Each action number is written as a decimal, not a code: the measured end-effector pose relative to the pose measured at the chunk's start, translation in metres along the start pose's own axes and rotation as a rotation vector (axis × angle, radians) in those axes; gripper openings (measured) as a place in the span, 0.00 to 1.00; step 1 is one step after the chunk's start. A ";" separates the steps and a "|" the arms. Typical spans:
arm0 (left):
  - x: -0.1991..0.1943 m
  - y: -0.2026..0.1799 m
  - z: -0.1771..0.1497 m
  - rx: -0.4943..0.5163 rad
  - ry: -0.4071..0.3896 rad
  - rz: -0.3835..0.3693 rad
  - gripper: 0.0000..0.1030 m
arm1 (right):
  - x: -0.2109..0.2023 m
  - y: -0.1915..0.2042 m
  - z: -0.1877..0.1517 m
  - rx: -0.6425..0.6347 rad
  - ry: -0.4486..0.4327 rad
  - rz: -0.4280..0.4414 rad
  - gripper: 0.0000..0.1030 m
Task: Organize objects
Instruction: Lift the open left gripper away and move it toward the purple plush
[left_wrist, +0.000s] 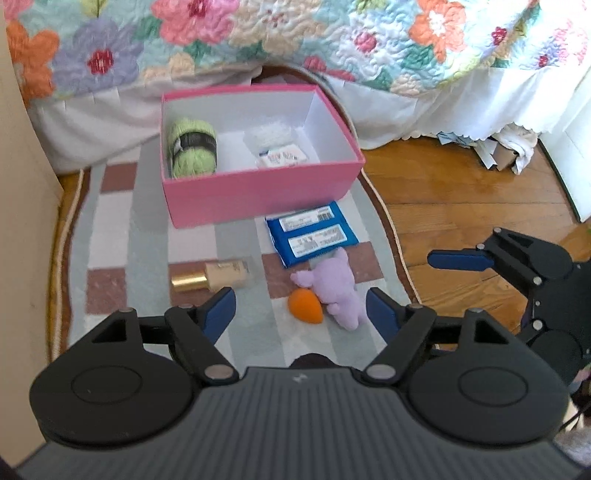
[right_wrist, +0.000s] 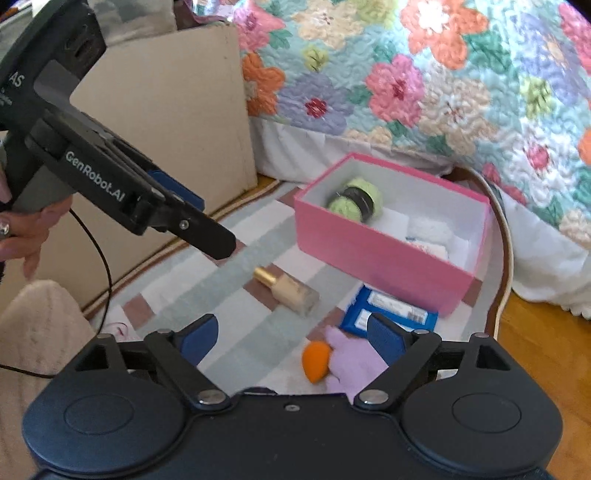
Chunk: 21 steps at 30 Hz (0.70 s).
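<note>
A pink box (left_wrist: 258, 192) (right_wrist: 369, 254) stands open on the rug and holds a green yarn ball (left_wrist: 191, 146) (right_wrist: 356, 199) and a white packet (left_wrist: 277, 147). In front of it lie a blue pack (left_wrist: 312, 236) (right_wrist: 391, 310), a foundation bottle with a gold cap (left_wrist: 212, 277) (right_wrist: 288, 290), a purple plush toy (left_wrist: 336, 291) (right_wrist: 351, 362) and an orange sponge (left_wrist: 304, 305) (right_wrist: 316, 360). My left gripper (left_wrist: 301, 310) is open and empty above the toy and sponge. My right gripper (right_wrist: 291, 339) is open and empty, just over the same items.
A checked rug (left_wrist: 122, 236) covers part of a wooden floor (left_wrist: 461, 195). A bed with a floral quilt (left_wrist: 295, 37) stands behind the box. A beige panel (right_wrist: 166, 129) is at the left. Clutter lies under the bed (left_wrist: 498, 147).
</note>
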<state>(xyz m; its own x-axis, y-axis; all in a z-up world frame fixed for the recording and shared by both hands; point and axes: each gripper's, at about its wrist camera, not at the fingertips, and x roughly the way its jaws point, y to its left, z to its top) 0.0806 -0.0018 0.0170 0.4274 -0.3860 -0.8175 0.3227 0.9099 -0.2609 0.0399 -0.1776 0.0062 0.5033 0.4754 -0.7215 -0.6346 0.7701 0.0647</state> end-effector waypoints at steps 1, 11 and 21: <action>0.009 0.001 -0.004 -0.010 0.006 -0.001 0.77 | 0.004 -0.002 -0.004 0.007 0.001 -0.005 0.88; 0.084 0.001 -0.031 -0.152 0.072 -0.107 0.76 | 0.047 -0.013 -0.041 -0.020 0.030 -0.030 0.88; 0.138 0.003 -0.061 -0.278 0.099 -0.228 0.56 | 0.096 -0.027 -0.076 0.003 0.090 -0.026 0.88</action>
<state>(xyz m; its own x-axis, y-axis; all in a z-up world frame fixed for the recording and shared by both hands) 0.0888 -0.0432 -0.1278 0.2830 -0.5794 -0.7644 0.1523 0.8140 -0.5606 0.0612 -0.1850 -0.1169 0.4643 0.4153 -0.7823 -0.6202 0.7830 0.0476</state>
